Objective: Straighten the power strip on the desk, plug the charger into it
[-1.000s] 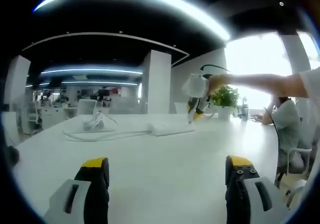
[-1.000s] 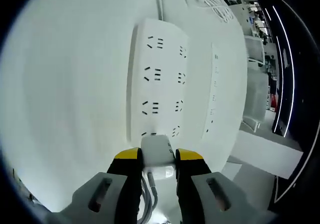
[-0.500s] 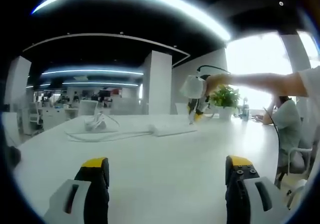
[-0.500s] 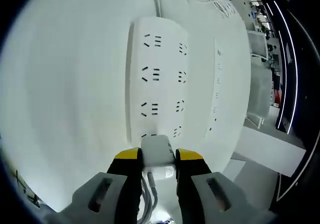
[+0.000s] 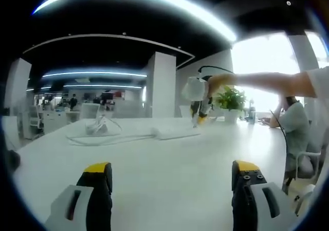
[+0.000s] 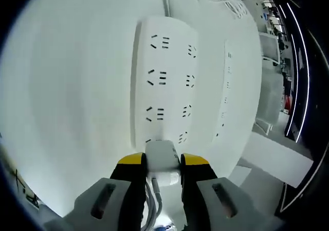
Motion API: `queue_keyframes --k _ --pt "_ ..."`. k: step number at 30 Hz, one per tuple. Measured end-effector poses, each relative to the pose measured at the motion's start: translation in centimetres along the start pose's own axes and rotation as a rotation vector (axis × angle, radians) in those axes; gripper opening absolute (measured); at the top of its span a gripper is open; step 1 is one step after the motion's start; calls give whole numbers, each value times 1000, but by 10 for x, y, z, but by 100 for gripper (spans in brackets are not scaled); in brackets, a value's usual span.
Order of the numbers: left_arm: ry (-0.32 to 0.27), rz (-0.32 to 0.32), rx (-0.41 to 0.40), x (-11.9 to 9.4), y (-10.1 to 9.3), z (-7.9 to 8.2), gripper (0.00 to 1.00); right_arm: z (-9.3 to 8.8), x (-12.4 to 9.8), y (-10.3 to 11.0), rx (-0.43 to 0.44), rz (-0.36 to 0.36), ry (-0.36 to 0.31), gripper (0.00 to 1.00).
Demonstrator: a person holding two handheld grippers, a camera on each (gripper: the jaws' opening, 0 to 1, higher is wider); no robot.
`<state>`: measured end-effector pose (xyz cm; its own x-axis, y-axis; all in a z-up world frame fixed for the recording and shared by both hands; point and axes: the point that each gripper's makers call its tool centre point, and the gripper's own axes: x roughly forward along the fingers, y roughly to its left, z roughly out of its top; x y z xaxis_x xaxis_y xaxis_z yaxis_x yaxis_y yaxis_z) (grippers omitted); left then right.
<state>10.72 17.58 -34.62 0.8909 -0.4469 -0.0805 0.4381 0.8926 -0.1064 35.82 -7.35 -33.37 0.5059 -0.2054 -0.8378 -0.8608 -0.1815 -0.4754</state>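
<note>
1. Barely anything has changed: right tool (image 6: pixel 163 164) stays clamped on the charger (image 6: pixel 162 156), poised at the strip's (image 6: pixel 163 84) 6 o'clock end socket.
2. Left tool (image 5: pixel 172 177) waits wide open, empty, above the counter (image 5: pixel 169 154); plugging remains undone.

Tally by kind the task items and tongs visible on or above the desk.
Power strip: 1
Charger: 1
Tongs: 2, left tongs open, right tongs gripping the charger
Total: 4
</note>
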Motion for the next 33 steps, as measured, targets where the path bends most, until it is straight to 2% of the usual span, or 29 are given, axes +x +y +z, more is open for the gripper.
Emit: queue_keyframes --k 3,6,13,21,27,33 --pt "7 -4 1 2 -3 -2 99 8 7 0 -8 -5 12 23" --pt "18 -12 10 3 -6 -4 99 6 6 -3 -13 -9 33 23" --pt "18 -12 8 6 -6 -4 99 9 5 -4 42 12 -45 23" --pt "19 -11 13 4 -7 -3 99 7 4 -2 54 6 -80 24" --pt "15 -8 20 3 -5 1 99 3 1 -2 97 1 -162 25" --pt "12 -15 16 5 -8 0 99 -1 -9 -5 133 -23 -219 40"
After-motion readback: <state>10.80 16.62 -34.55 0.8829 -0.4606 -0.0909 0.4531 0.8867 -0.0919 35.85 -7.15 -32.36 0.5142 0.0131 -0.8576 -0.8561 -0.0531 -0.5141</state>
